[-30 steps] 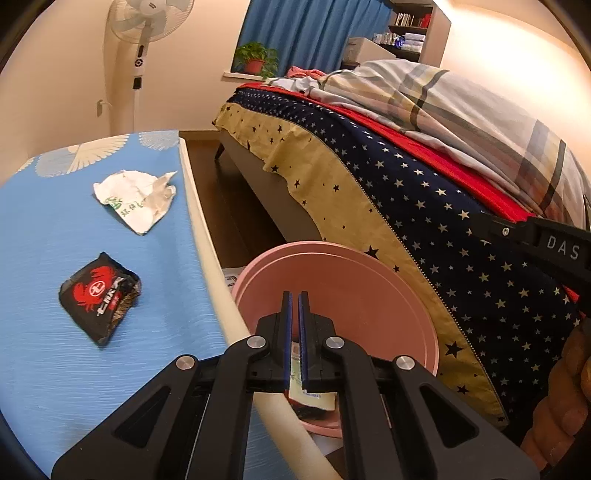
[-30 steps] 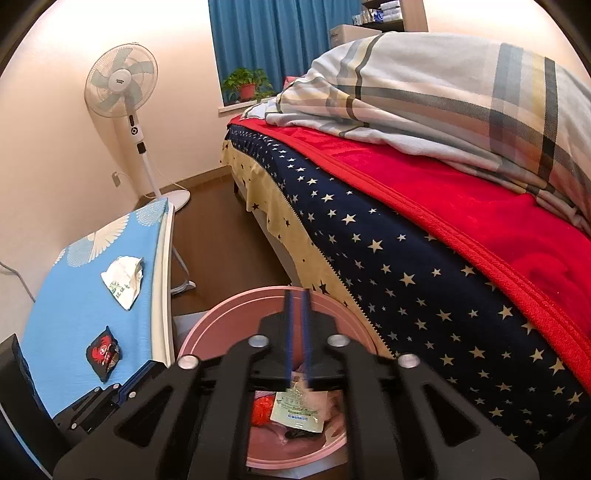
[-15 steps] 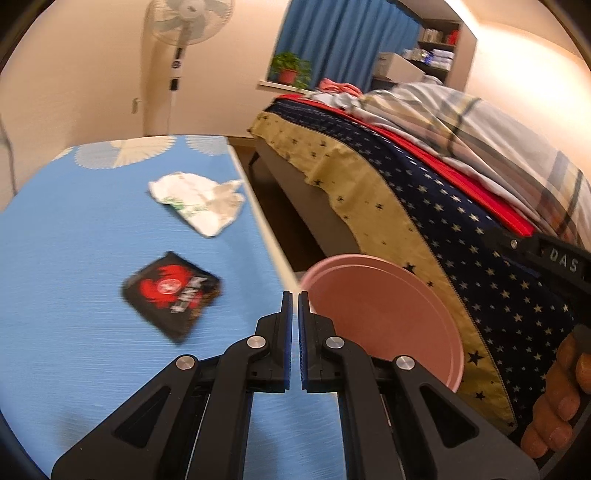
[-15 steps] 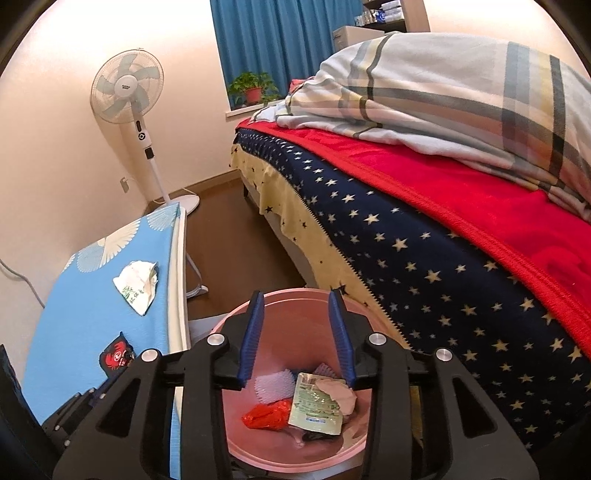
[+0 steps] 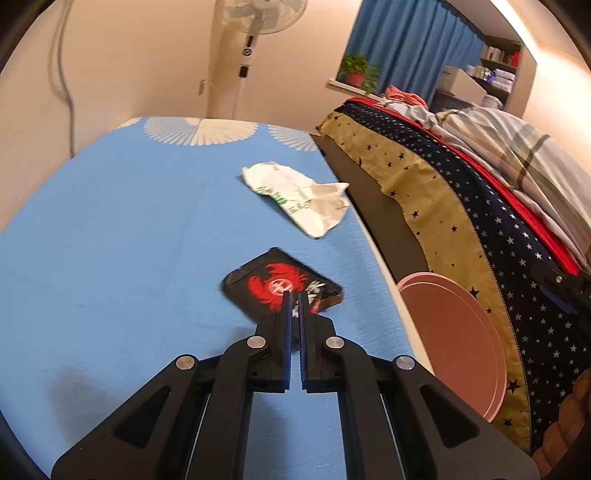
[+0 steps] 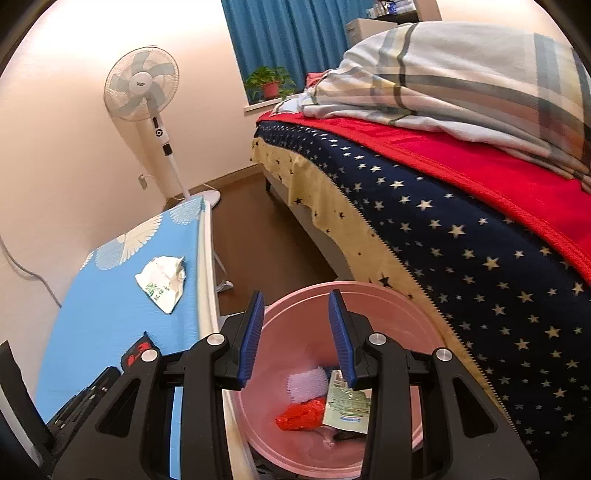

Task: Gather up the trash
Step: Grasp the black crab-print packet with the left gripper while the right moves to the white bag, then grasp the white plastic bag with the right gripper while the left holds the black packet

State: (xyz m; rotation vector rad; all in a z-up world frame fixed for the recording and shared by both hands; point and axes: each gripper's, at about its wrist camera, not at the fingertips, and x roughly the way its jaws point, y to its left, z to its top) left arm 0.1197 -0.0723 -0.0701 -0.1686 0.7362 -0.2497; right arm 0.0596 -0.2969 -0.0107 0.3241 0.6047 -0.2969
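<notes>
The closed, empty left gripper (image 5: 294, 295) is being aimed at the black wrapper (image 5: 281, 286), frame centre; opening is advised before descent. The right gripper (image 6: 296, 308) is being held open, empty, over the pink bin (image 6: 413, 317).

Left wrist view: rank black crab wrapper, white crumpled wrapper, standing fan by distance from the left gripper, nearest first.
From the left gripper:
1. Black crab wrapper, on the blue cloth right at the fingertips.
2. White crumpled wrapper, farther up the cloth, toward its right edge.
3. Standing fan, beyond the cloth's far end, by the wall.
</notes>
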